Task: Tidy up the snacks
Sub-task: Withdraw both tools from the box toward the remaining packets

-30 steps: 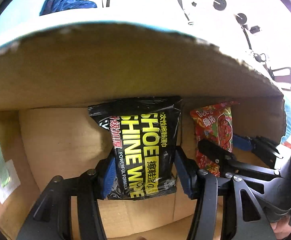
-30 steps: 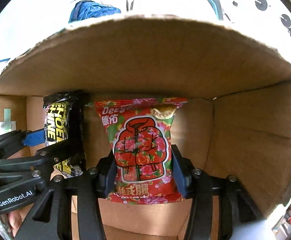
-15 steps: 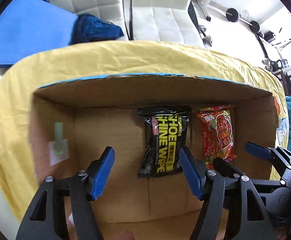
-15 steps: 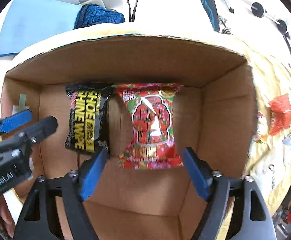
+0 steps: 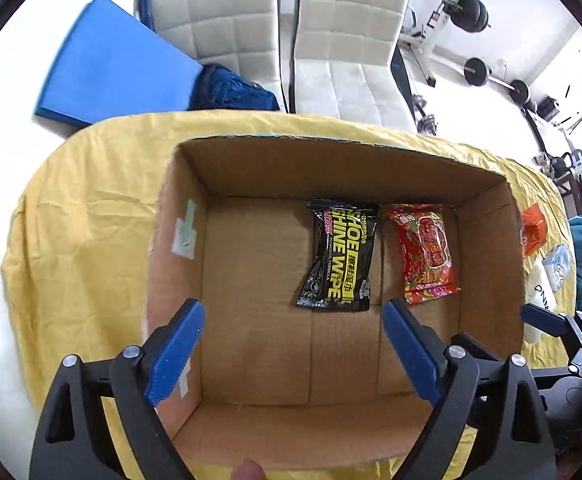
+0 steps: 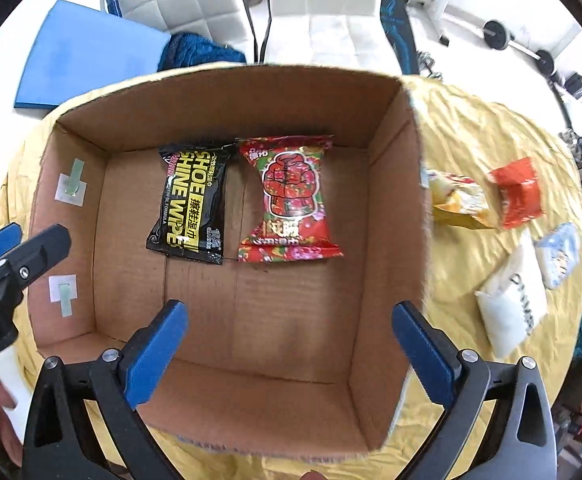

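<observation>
Both claws stood wide and empty above the box, their jaws having just been opening. The left claw had let go the black packet; the right claw the red packet. Both packets lay flat, side by side against the far wall. Four packets waited on the desk, right of the box. Recommended: clear the rim before reaching right, then grip one packet across its middle.

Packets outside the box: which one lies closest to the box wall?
The yellow packet, right beside the cardboard box's right wall on the yellow cloth. The orange-red packet, white pouch and pale blue packet lie farther out.
</observation>
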Demonstrator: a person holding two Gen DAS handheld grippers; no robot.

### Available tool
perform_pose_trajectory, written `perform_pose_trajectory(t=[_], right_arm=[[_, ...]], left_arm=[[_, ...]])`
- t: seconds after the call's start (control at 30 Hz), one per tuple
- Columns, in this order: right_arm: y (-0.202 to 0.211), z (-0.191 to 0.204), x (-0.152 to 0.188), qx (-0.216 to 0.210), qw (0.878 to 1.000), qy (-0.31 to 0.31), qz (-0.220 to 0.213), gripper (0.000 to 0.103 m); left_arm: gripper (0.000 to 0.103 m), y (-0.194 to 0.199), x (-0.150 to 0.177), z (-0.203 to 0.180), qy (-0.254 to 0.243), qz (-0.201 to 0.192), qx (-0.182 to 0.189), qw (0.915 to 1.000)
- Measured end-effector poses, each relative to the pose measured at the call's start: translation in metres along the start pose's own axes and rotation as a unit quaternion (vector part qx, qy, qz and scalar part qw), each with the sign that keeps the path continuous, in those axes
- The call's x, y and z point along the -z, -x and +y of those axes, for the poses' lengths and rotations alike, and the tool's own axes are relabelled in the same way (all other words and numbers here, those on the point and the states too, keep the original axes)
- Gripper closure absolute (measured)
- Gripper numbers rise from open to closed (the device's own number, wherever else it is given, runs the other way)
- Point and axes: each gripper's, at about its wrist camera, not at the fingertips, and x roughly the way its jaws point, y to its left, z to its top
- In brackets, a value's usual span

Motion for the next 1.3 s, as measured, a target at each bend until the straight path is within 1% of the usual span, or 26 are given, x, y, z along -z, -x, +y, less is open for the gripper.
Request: perform_pose_trajectory(t=[0.13,0.23,0.37,0.57,0.73,0.9,1.0,1.07,1.2,1.3], right_arm=[[0.023,-0.003,0.017,0.001,1.000,-0.006,-0.017,0.000],[0.044,-0.003,0.031,-0.002,1.000,-0.006,-0.028,0.000],[0.071,-0.001,0.050,-0.012,0.999,-0.002,-0.045,0.000],[0.104,0.003,0.073,-0.027,0.998,0.007,-0.062,0.000],[0.124,-0.002,0.085,-0.040,0.996,0.009,-0.076,0.000],[0.133,-0.010,0.089,-0.051,0.995,0.013,-0.081,0.000],[0.136,-0.023,0.087,-0.065,0.995,0.007,-0.080,0.000],[0.139,-0.037,0.085,-0.066,0.994,0.003,-0.083,0.000],[0.139,-0.083,0.080,-0.070,0.995,-0.021,-0.075,0.000],[0.135,-0.137,0.074,-0.054,0.995,-0.055,-0.069,0.000]], left_arm=[[0.012,0.025,0.015,0.005,0.008,-0.029,-0.009,0.9995],[0.012,0.039,0.027,0.006,0.007,-0.039,-0.014,0.9991],[0.012,0.060,0.044,0.001,-0.008,-0.053,-0.026,0.9982],[0.012,0.085,0.064,-0.005,-0.014,-0.068,-0.025,0.9973],[0.012,0.106,0.078,-0.010,-0.008,-0.078,-0.027,0.9965],[0.012,0.124,0.086,-0.019,0.000,-0.089,-0.032,0.9955],[0.012,0.130,0.087,-0.028,0.003,-0.094,-0.037,0.9949],[0.012,0.133,0.087,-0.036,0.003,-0.095,-0.037,0.9948],[0.012,0.135,0.081,-0.063,-0.002,-0.095,-0.029,0.9951],[0.012,0.130,0.071,-0.097,-0.021,-0.088,-0.021,0.9957]])
